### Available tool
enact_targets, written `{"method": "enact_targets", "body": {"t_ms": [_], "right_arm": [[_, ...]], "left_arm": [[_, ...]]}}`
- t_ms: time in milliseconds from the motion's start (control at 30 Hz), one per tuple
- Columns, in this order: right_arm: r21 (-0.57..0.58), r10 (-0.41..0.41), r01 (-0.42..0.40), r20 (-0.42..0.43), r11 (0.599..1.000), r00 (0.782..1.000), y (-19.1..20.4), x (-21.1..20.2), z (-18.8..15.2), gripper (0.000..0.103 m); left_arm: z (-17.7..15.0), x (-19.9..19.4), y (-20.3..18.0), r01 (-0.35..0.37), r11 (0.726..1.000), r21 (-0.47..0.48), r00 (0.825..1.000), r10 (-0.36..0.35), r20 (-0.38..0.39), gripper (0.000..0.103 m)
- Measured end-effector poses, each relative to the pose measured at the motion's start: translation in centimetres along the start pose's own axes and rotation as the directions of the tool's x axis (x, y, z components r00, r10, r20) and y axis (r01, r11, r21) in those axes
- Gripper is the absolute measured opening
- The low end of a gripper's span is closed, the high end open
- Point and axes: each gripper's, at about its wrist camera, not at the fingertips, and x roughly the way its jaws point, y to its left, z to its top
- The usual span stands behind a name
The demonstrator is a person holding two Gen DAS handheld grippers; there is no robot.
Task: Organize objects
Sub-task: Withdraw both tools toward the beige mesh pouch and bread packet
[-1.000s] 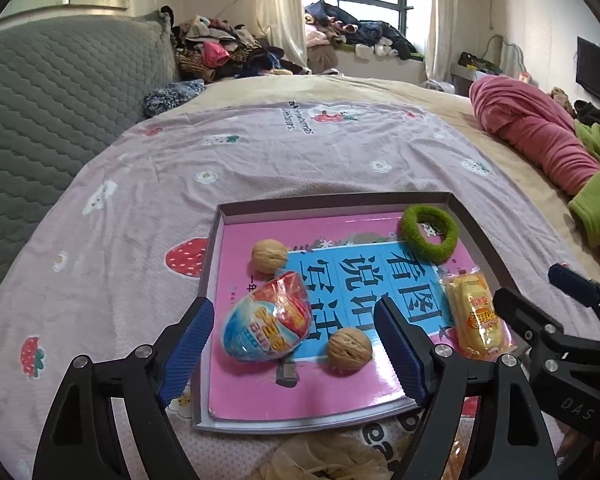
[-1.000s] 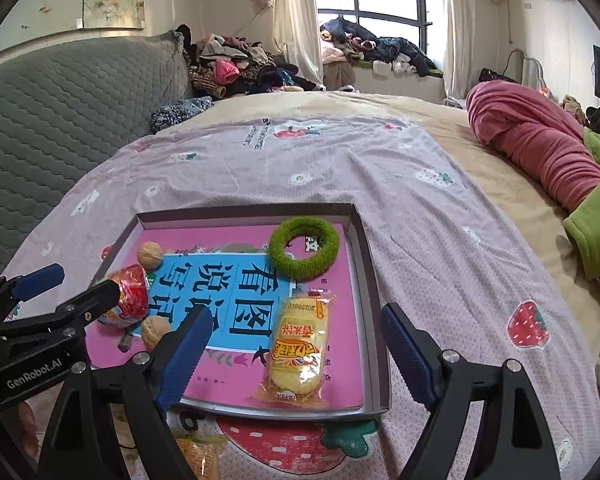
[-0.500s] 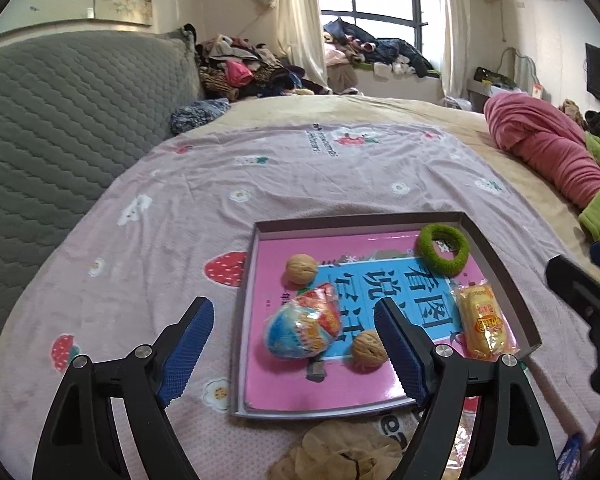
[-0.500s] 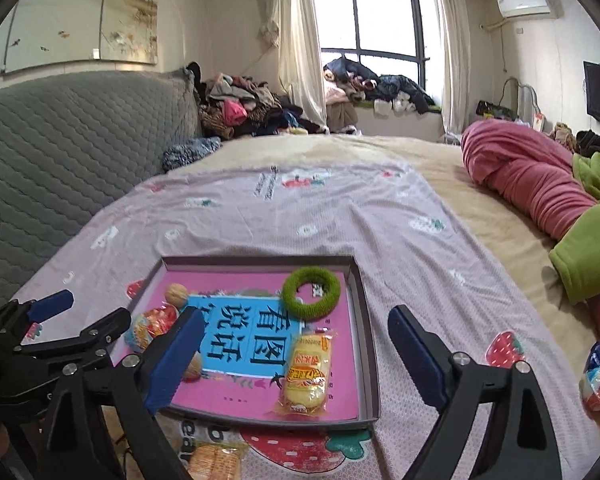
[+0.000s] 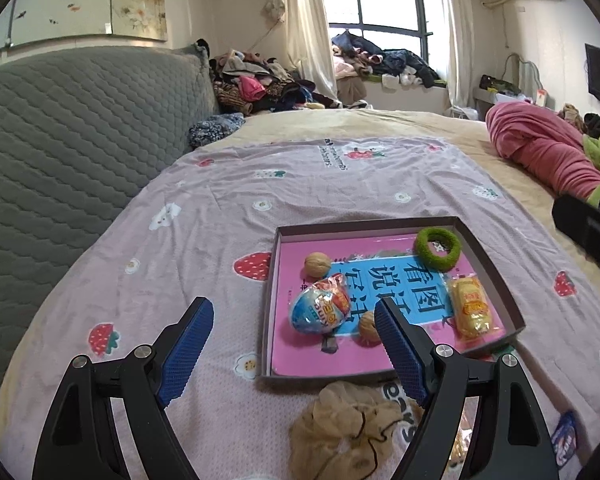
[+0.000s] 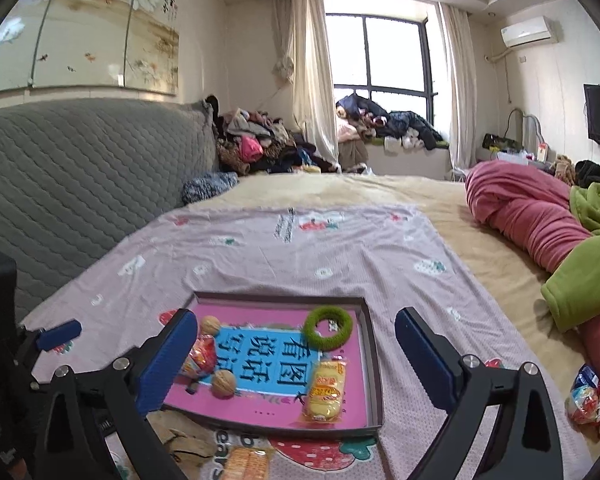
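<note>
The left gripper (image 5: 294, 346) has its blue jaws spread wide with nothing between them. The right gripper (image 6: 294, 358) is also spread wide and holds nothing; its jaws have just been opening. Both hang in the air above the near edge of the bed, pointing down at the tray (image 5: 269, 312).

The tray is a flat box with low grey walls and a pink and blue picture sheet on its floor. It lies on the purple strawberry blanket (image 5: 204, 240). Inside it are five things. The yellow snack pack (image 6: 324, 390) lies near the right wall, and its long side runs from the near wall toward the far wall. The green ring (image 6: 327, 328) lies flat in the far right corner. The shiny egg-shaped pack (image 5: 320, 310) sits toward the left side, its pointed, crinkled end aimed toward the far right. One walnut (image 5: 317, 265) sits just behind it and a second walnut (image 5: 367, 329) just beside it on the near side.

I think one thing has just been put down, and the hands are between steps. Some things are not in the tray yet: a tan scrunchie (image 5: 352, 424) and an orange cracker pack (image 6: 246, 464) lie just in front of it, and a few small wrapped packs (image 6: 590, 394) lie far to the right. The next move would be to go down over one of these, likely the scrunchie, and close softly, since it is floppy.
</note>
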Motion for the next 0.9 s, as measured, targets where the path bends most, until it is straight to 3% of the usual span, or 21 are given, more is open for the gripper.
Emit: {"method": "enact_targets", "body": {"t_ms": [233,500,900], "right_arm": [[-0.005,-0.021,0.021,-0.004,1.000,1.000,0.5,-2.8,-0.3,0.102],[-0.008,-0.041,0.040,-0.065,0.999,0.997,0.5,-4.8,-1.6,0.102],[-0.045,-0.057,0.053,-0.073,0.998,0.996,1.8,-9.0,-2.0,0.102]], "left_arm": [[-1.1,-2.8,1.2,-0.001,1.000,-0.017,1.000,0.001,-0.002,0.093],[-2.6,-5.1,2.1,0.001,1.000,-0.016,1.000,-0.001,-0.029,0.093],[-4.3,-8.5,3.4,-0.004,1.000,-0.010,0.999,0.004,-0.037,0.093]]}}
